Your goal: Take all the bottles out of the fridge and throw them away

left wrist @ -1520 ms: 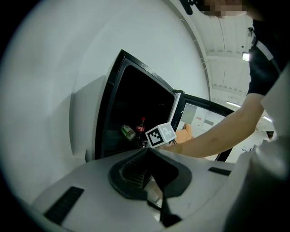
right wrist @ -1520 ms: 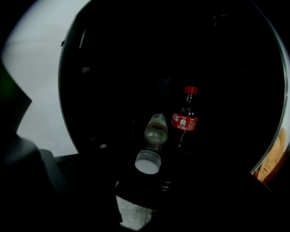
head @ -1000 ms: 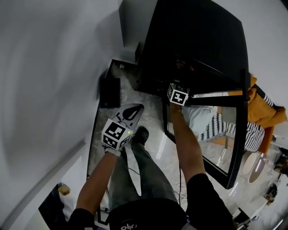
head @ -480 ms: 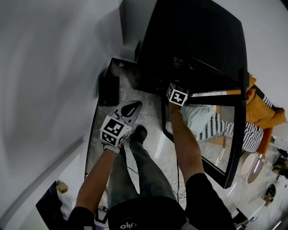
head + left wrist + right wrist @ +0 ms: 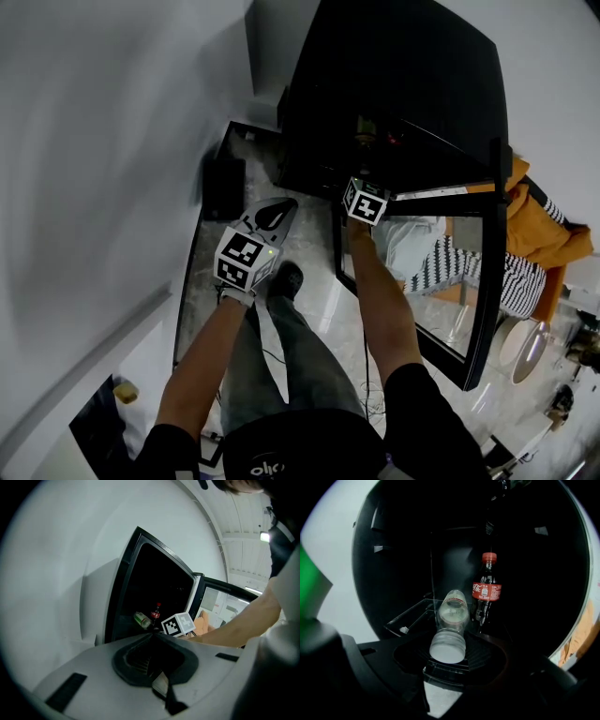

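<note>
Right gripper (image 5: 450, 640): reached into fridge (image 5: 403, 84); jaws just closed, clamped on clear bottle (image 5: 453, 615), which is held lying, cap end toward camera.
Cola bottle (image 5: 487, 592): upright on shelf, just behind clear bottle.
Left gripper (image 5: 152, 636): clenched, empty, held outside fridge.

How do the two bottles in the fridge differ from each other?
The clear bottle lies on its side; the cola bottle stands upright. The clear bottle looks empty; the cola bottle is dark, with a red cap and label. Both sit inside the dark fridge.
</note>
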A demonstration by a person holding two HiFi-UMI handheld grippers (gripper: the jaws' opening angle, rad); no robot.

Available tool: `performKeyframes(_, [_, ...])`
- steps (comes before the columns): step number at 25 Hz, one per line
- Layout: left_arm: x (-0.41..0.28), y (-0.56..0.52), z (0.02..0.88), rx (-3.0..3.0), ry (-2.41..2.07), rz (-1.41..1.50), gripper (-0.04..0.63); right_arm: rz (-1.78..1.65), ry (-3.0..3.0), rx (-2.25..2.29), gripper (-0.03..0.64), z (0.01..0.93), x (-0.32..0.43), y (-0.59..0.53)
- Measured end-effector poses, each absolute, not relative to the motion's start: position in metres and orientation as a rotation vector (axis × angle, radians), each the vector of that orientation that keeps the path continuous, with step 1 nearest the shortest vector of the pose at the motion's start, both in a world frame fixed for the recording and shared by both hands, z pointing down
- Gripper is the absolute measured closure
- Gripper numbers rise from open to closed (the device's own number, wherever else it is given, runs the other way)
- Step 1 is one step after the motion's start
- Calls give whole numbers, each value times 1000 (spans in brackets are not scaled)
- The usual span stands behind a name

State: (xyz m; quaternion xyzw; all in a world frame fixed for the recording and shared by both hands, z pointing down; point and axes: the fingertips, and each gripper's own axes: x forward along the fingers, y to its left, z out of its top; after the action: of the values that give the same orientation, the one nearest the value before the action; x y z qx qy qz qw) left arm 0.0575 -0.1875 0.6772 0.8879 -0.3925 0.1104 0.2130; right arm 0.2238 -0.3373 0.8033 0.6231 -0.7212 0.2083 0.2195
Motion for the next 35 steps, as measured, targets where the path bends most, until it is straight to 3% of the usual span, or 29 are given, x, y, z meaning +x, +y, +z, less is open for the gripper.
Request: performKeyframes(35, [86, -206, 685, 2450, -1085, 364, 592, 717, -2039, 1739, 417, 763, 223, -257])
